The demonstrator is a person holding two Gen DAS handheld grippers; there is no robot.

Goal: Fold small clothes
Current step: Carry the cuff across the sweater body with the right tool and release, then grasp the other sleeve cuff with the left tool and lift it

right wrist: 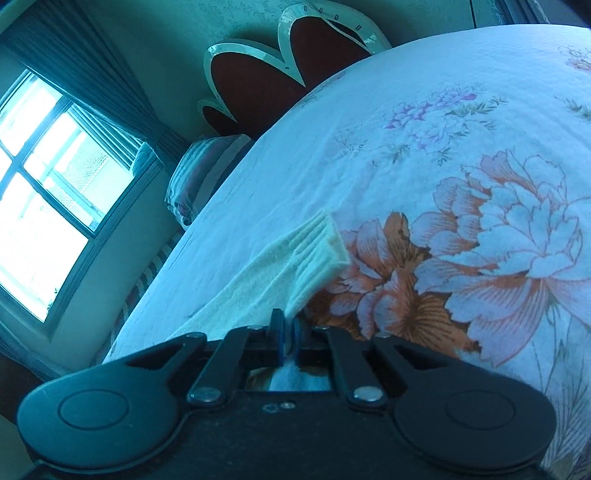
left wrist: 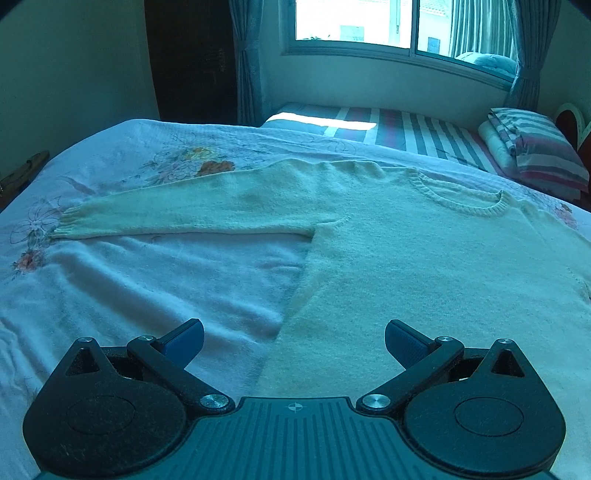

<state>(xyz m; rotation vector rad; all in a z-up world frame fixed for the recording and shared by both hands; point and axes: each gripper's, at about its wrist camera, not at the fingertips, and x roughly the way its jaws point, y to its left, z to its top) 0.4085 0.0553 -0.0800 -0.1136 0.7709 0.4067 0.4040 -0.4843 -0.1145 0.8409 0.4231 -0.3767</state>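
A cream knitted sweater [left wrist: 424, 266] lies flat on the floral bedspread [left wrist: 129, 277], neck hole toward the far side. Its left sleeve [left wrist: 177, 214] stretches out to the left, cuff at the far left. My left gripper [left wrist: 293, 341] is open and empty, hovering just above the sweater's lower left hem edge. In the right wrist view, my right gripper [right wrist: 286, 332] is shut on the other sleeve [right wrist: 291, 266] near its ribbed cuff [right wrist: 321, 243], holding it lifted slightly off the bedspread [right wrist: 480, 221].
A second bed with a striped sheet [left wrist: 406, 129] and a folded striped quilt [left wrist: 532, 147] lies beyond. A window [left wrist: 369, 22] with curtains is behind. A heart-shaped headboard [right wrist: 266, 74] and a pillow [right wrist: 199, 173] show in the right wrist view.
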